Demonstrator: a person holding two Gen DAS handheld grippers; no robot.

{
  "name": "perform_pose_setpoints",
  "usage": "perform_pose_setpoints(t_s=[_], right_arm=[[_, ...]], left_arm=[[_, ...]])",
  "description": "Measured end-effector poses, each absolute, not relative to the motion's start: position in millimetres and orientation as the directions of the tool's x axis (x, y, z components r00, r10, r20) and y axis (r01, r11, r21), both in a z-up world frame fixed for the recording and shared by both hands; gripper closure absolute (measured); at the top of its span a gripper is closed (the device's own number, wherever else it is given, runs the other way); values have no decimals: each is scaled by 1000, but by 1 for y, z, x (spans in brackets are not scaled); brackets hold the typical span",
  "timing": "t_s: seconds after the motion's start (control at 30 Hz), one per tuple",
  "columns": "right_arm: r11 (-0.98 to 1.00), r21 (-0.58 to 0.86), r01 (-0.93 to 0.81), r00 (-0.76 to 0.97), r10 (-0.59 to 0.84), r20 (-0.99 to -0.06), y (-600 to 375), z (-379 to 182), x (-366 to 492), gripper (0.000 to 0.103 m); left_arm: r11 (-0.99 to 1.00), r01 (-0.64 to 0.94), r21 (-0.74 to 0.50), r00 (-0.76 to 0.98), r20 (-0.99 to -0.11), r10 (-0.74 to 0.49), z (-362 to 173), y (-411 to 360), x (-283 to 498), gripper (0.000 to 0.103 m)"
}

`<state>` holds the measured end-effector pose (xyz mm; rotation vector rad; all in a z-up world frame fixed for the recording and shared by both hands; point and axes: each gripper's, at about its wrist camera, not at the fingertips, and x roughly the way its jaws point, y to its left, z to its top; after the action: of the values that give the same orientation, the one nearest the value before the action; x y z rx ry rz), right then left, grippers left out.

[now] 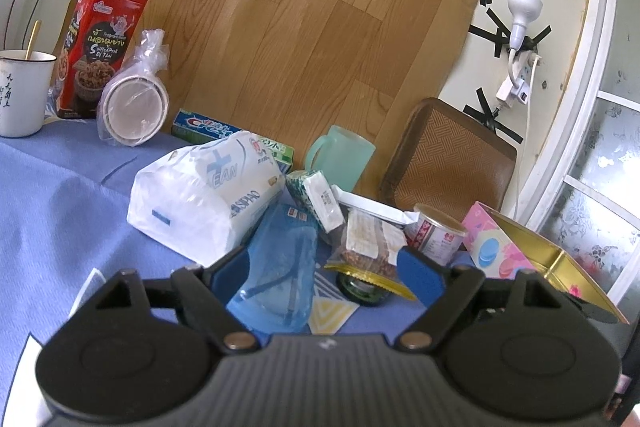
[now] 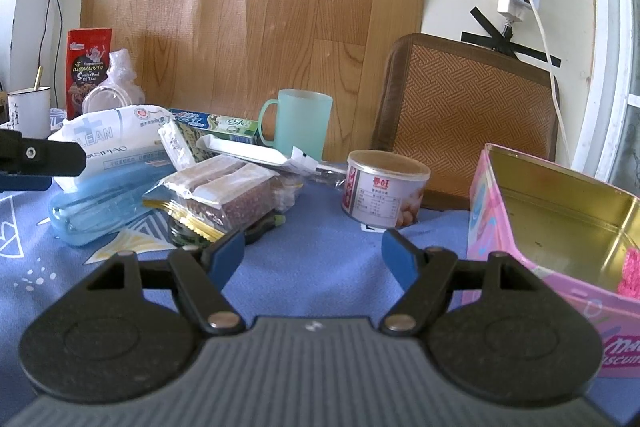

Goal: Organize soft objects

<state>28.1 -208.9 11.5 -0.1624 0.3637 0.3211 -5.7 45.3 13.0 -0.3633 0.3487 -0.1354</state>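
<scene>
A white tissue pack (image 1: 200, 195) lies on the blue cloth, also in the right wrist view (image 2: 108, 143). A blue translucent pouch (image 1: 276, 267) lies in front of it, between the fingers of my open left gripper (image 1: 324, 267). It also shows in the right wrist view (image 2: 96, 203). A small green-white tissue packet (image 1: 316, 199) and a clear snack bag (image 1: 370, 243) lie beside it; the snack bag also shows in the right wrist view (image 2: 228, 195). My right gripper (image 2: 312, 251) is open and empty over bare cloth. A pink tin box (image 2: 560, 239) stands open at the right, something pink (image 2: 630, 275) inside.
A can (image 2: 384, 187), a green mug (image 2: 296, 123), a toothpaste box (image 1: 204, 127), a red snack tin (image 1: 100, 51), a white enamel cup (image 1: 22, 91) and bagged bowls (image 1: 134, 107) stand around. A woven tray (image 2: 468, 119) leans on the wall. A dark jar lid (image 1: 360, 291) lies under the snack bag.
</scene>
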Motion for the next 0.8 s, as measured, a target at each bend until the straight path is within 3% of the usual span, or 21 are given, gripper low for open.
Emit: perform_pose_setpoints(t_s=[0.8], right_arm=[[901, -105, -420, 861, 360, -360, -188, 19, 27, 25]], left_arm=[[895, 53, -442, 928, -309, -207, 10, 58, -3, 19]])
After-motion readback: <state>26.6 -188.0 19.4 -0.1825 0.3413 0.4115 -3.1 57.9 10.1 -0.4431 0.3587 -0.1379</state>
